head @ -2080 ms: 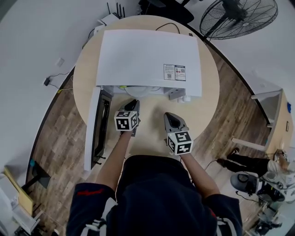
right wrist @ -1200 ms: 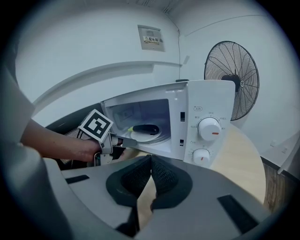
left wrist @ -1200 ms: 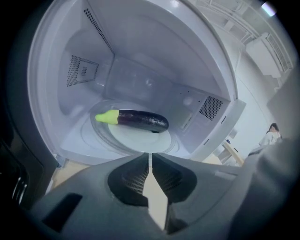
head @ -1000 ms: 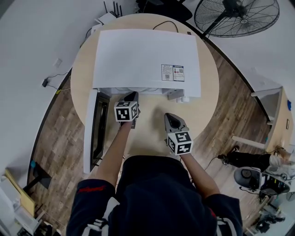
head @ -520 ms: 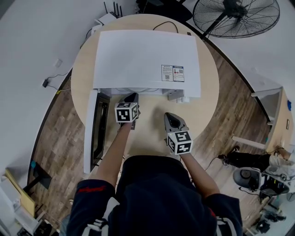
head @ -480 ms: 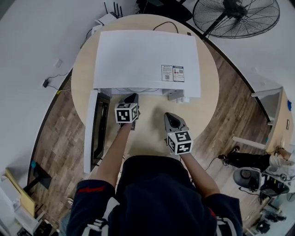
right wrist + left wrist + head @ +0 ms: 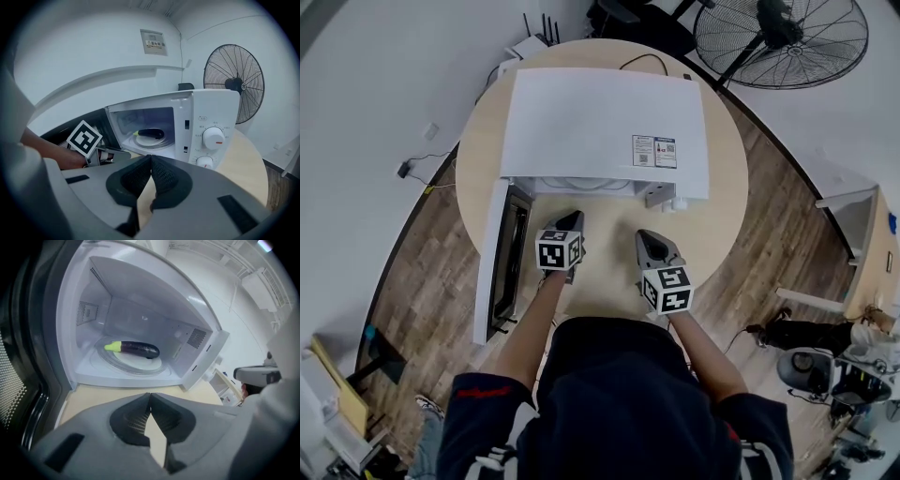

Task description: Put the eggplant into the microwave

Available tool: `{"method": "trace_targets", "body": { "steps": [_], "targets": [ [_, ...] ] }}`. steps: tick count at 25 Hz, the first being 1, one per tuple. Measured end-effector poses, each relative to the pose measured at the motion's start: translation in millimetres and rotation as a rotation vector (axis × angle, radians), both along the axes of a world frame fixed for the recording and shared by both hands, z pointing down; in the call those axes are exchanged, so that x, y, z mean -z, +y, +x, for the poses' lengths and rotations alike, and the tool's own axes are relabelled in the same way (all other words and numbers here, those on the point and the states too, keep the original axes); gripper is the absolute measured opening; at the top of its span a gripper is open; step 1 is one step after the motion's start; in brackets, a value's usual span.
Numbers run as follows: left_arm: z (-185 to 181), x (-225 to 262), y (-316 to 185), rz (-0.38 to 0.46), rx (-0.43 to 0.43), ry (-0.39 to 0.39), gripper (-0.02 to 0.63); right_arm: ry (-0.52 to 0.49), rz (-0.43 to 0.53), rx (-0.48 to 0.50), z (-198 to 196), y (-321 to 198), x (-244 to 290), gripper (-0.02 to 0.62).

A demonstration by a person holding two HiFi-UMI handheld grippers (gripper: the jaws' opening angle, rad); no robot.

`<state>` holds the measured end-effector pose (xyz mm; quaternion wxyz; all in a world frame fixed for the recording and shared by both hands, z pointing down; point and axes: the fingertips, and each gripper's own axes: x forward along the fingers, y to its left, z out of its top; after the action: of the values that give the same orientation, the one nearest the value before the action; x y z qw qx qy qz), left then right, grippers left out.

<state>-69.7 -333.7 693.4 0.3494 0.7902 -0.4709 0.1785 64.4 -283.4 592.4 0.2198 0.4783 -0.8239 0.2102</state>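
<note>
Head view: white microwave (image 7: 605, 122) sits on a round wooden table (image 7: 717, 220), with its door (image 7: 492, 267) swung wide open on the left. The left gripper (image 7: 573, 217) and right gripper (image 7: 644, 235) are side by side but apart, above the bare tabletop just in front of the microwave. Both point at it. The left one lines up with the open cavity and the right one with the control side. A floor fan (image 7: 783, 37) stands beyond the table, top right.

Left gripper view: the jaws have just been closing. The tips now meet with nothing between them, only tabletop showing below. The eggplant (image 7: 136, 348) lies on its side on the glass plate (image 7: 140, 366) inside the cavity, green stem end to the left. It is well clear of the gripper. The dark door edge fills the left side.

Right gripper view: jaws together at the tips and empty. The microwave is seen at an angle with the eggplant visible inside on the plate. Two knobs (image 7: 213, 138) are on the front panel. The left gripper's marker cube (image 7: 85, 137) is at left, in front of the open door. The fan is behind the microwave on the right.
</note>
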Motion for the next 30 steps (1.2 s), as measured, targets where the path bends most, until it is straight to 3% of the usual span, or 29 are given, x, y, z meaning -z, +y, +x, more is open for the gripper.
{"method": "trace_targets", "body": {
  "steps": [13, 30],
  "targets": [
    [-8.7, 65.1, 40.2, 0.128, 0.008, -0.002, 0.017, -0.044, 0.135, 0.044, -7.6, -9.0, 48.8, 0.011],
    [-26.2, 226.4, 62.2, 0.494, 0.050, -0.025, 0.017, -0.138, 0.372, 0.107, -19.7, -16.6, 159.8, 0.011]
  ]
}}
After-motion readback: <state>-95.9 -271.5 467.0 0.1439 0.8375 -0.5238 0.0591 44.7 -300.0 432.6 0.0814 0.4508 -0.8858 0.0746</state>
